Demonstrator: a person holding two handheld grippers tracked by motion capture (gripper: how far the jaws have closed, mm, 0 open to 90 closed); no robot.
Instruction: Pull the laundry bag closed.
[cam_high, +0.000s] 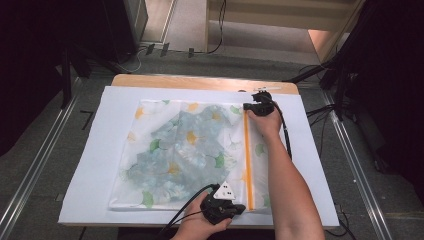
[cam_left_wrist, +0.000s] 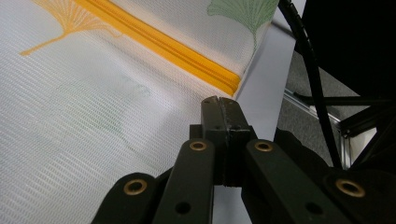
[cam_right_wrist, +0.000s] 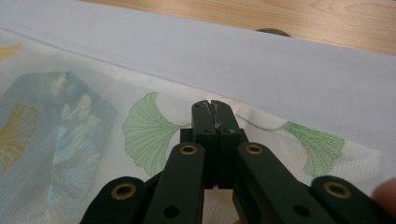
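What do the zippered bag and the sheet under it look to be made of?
Bag: likely fine synthetic mesh, matte and see-through; the weave grid shows in the left gripper view, a blue garment shows through. Zipper: orange, probably plastic coil. Sheet: smooth matte white, paper or cloth, unclear.

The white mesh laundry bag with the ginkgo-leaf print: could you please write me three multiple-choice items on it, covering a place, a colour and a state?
1. Where does the right gripper sit on the white mesh laundry bag with the ginkgo-leaf print?
A. at the zipper's far end
B. at the bag's left edge
C. off the table

2. What colour is the bag's zipper?
A. blue
B. orange
C. black

3. How do the left gripper's jaws stand?
A. wide open
B. clamped on a bottle
C. closed together

Answers: 1 A, the high view shows the right gripper at the zipper's far end; 2 B, the strip is orange in the high view and the left gripper view; 3 C, the left gripper view shows its jaws meeting.
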